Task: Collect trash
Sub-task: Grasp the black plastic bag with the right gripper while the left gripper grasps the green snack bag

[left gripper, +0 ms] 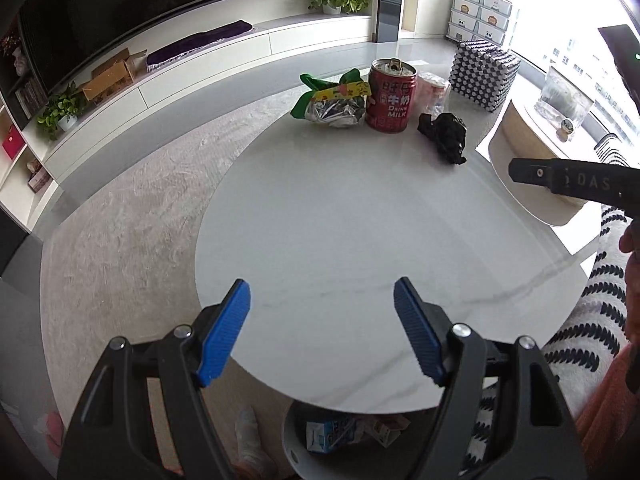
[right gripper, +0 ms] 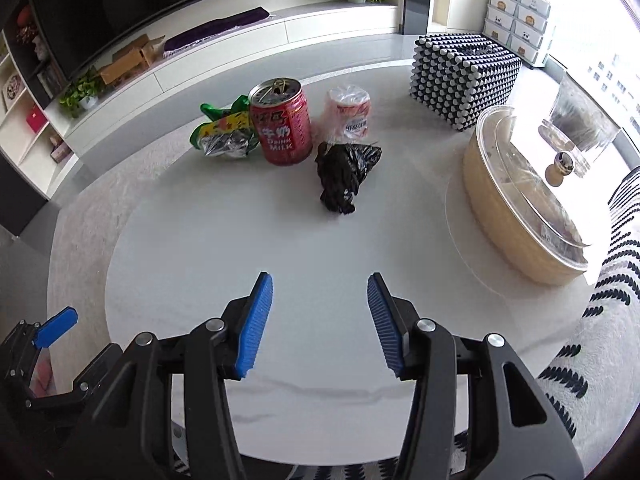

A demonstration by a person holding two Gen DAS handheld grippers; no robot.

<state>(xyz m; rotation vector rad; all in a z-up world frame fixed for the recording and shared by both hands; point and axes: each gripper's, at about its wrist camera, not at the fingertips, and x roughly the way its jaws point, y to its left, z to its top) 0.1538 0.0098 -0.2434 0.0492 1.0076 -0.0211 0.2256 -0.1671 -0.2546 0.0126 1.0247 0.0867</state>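
Both claws, left claw (left gripper: 322, 330) and right claw (right gripper: 320, 320), gape empty at the frame bottom; the crumpled black plastic bag (right gripper: 346, 178) lies mid-frame, well apart, on the round white desk (right gripper: 280, 240).

white round table (right gripper: 280, 248), grey carpet (left gripper: 132, 216), bright window (right gripper: 592, 12).

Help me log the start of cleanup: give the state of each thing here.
left gripper: open, empty
right gripper: open, empty
red milk can: upright, top opened
green snack bag: crumpled, torn open
black plastic bag: crumpled
pink-labelled cup: upright
tan container: lidded
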